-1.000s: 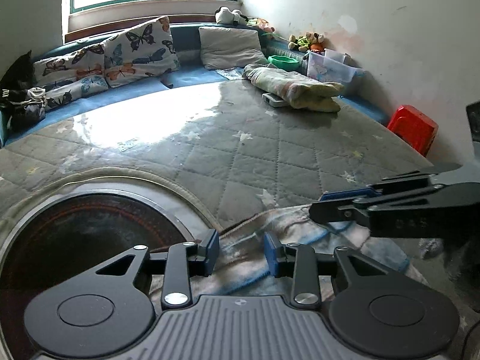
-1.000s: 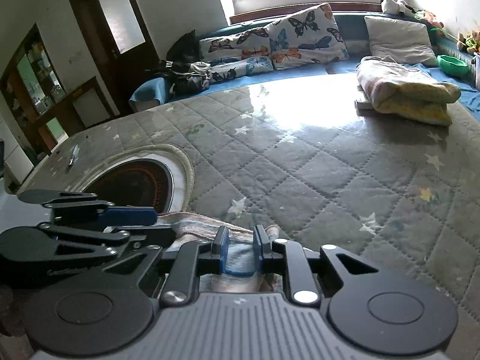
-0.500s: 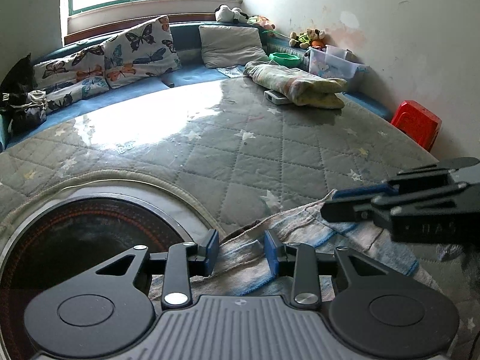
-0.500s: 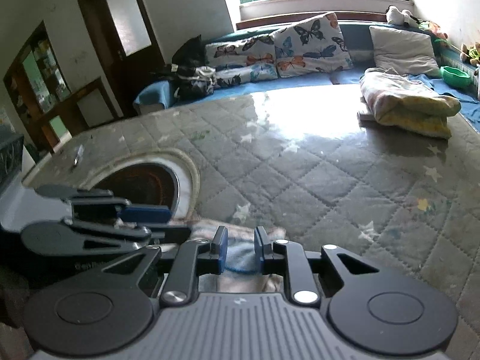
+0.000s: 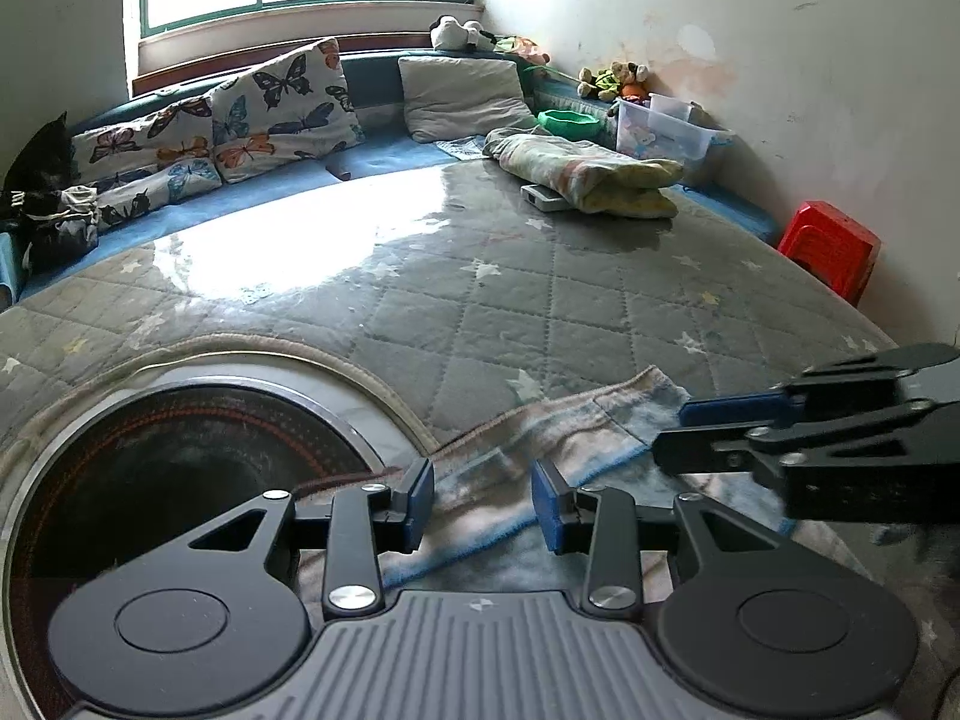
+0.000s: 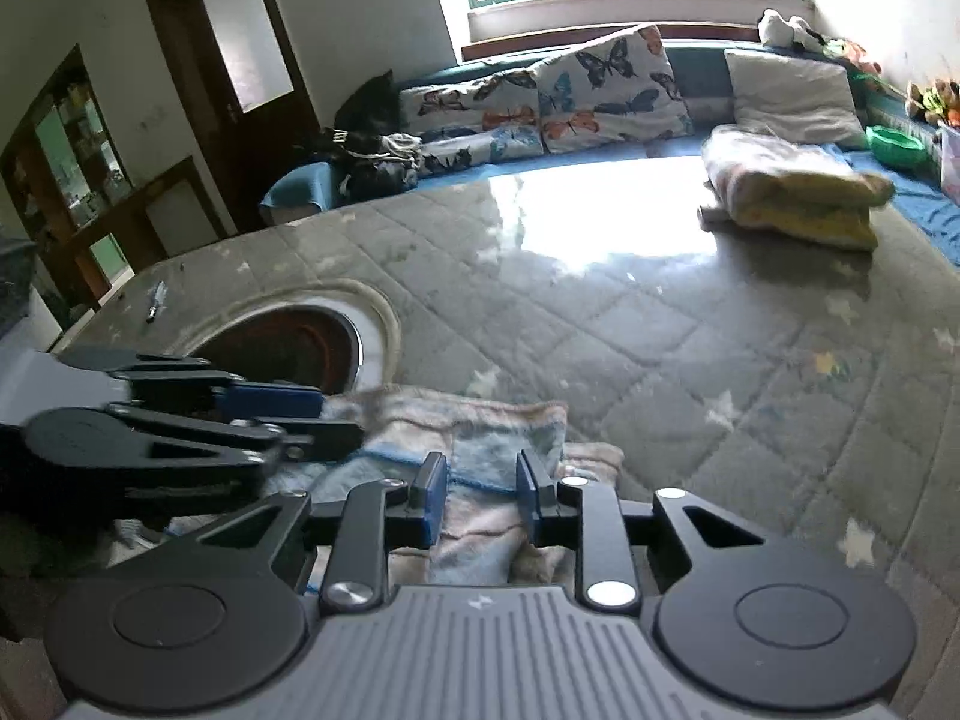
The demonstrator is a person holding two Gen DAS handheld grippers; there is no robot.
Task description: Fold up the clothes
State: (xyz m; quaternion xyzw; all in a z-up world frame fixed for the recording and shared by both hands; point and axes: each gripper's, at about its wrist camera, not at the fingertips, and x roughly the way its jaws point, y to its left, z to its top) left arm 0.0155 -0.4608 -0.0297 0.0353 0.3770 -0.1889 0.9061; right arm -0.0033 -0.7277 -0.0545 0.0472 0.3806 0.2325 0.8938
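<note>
One quilted mat [image 5: 540, 300] fills both views, its round cut-out [image 5: 150, 480] at lower left of the left view, and one pale blue-striped garment [image 5: 570, 438] lies bunched along the bottom centre. Two tongs hover over it: the left gripper [image 5: 480, 498] gapes wide with cloth below but nothing pinched, and the right gripper [image 6: 477, 495] is likewise parted, gripping nothing. One folded blanket [image 6: 792, 192] sits at upper right. Risk, as it looks: a pinch that takes only the top layer would drag the cloth into a lopsided crease.
</note>
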